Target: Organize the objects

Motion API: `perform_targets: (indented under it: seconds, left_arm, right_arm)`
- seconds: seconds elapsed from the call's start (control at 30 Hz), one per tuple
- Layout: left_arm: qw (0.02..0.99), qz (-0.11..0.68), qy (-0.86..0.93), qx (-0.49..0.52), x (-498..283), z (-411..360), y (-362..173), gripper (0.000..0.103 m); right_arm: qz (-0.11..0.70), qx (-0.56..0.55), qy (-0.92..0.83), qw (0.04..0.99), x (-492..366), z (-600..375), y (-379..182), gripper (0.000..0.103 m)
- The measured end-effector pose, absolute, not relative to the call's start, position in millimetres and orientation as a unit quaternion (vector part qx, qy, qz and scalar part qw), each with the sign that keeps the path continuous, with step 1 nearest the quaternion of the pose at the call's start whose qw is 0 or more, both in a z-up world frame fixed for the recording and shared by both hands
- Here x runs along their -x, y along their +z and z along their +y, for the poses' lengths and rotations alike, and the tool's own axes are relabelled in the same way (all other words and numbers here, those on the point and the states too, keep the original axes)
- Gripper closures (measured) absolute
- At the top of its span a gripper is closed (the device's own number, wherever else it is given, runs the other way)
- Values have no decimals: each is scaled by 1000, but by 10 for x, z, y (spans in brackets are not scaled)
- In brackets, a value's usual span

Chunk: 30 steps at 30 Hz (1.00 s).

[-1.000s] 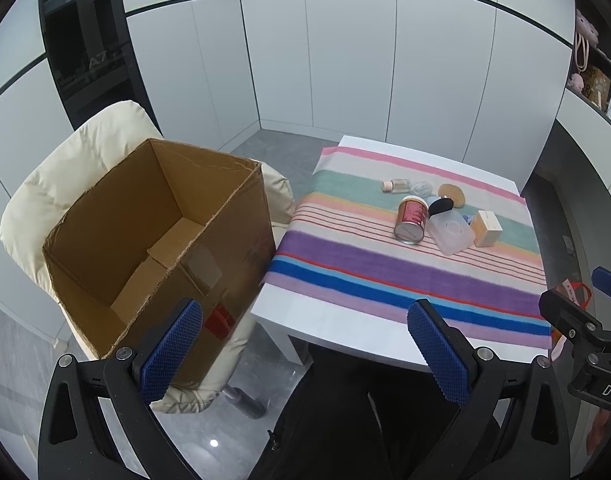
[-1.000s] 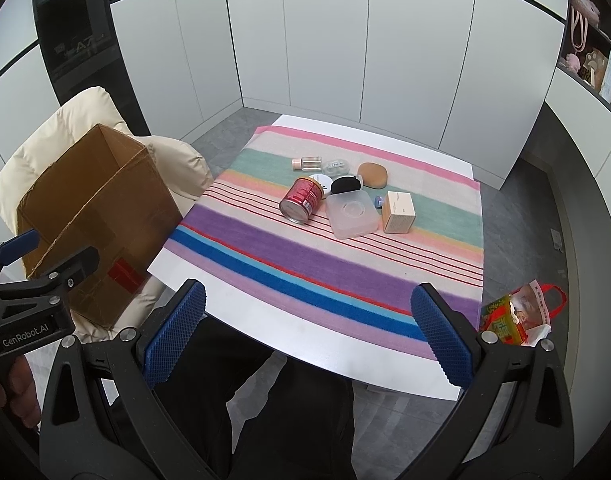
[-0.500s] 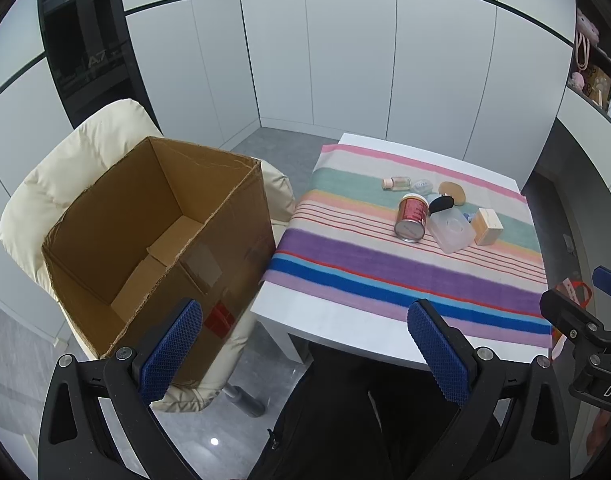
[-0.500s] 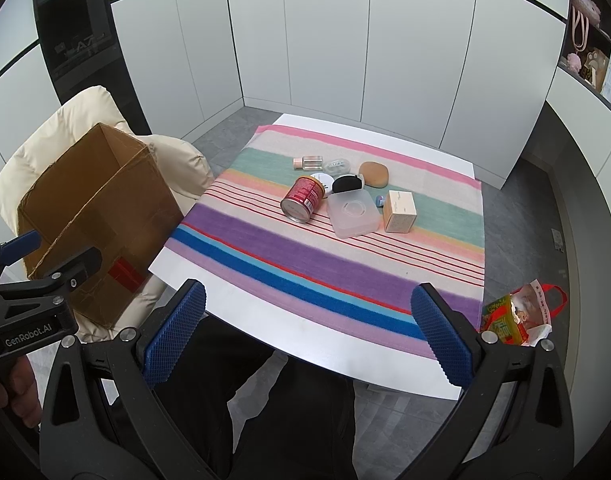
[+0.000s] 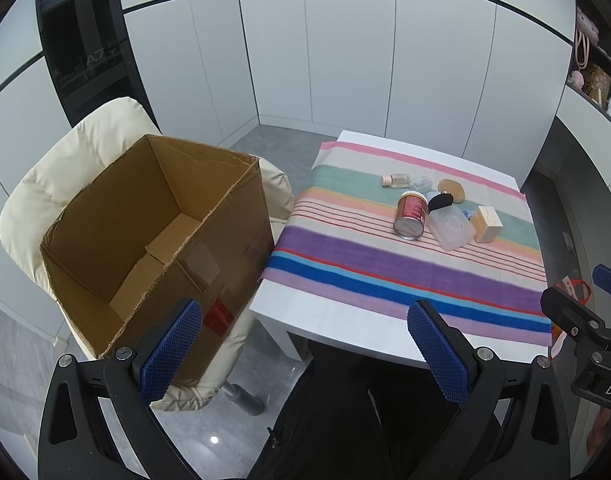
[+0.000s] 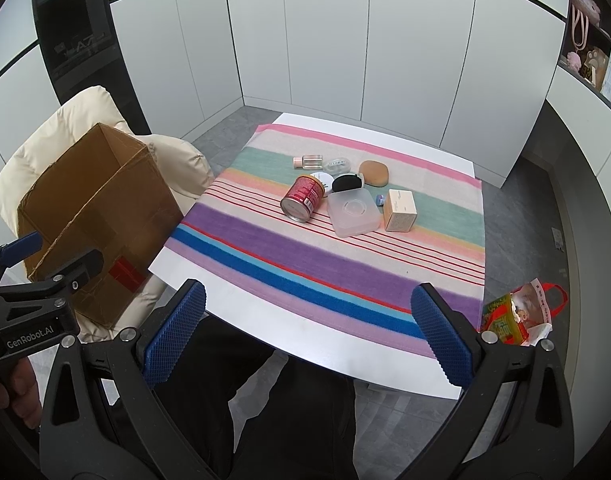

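Observation:
A cluster of objects lies on the striped cloth [image 6: 345, 256]: a red can [image 6: 302, 197] on its side, a clear plastic box [image 6: 352, 213], a small beige carton [image 6: 400, 211], a black pouch [image 6: 347, 182], a brown sponge [image 6: 373, 172] and a small bottle [image 6: 308, 161]. The can [image 5: 411, 214] and the clear box [image 5: 450, 226] also show in the left wrist view. An open empty cardboard box [image 5: 153, 236] sits on a cream chair at the left. My left gripper [image 5: 301, 356] and right gripper [image 6: 305, 336] are both open and empty, held before the table's near edge.
The cream padded chair [image 5: 81, 152] holds the cardboard box beside the white table [image 6: 289, 336]. A red-handled bag of snacks [image 6: 521, 316] lies on the floor at the right. White cabinets line the back wall. The person's dark-clothed legs are below.
Almost nothing: both views have shifted very slightly, and both grippers stay open and empty.

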State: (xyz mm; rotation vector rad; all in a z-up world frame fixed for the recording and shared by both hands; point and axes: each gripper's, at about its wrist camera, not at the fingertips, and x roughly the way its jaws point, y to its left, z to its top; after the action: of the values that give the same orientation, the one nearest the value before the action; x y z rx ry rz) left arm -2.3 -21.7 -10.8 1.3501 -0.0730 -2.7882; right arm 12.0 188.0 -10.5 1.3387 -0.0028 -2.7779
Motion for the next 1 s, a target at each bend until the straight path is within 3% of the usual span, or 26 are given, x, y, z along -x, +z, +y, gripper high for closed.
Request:
perform_targets:
  seconds: [1.0]
  left_arm:
    - [-12,-42,-896,-441,129,34,-128,0]
  right_arm:
    - [-12,-436,-900,9,-154,2128,-82,0]
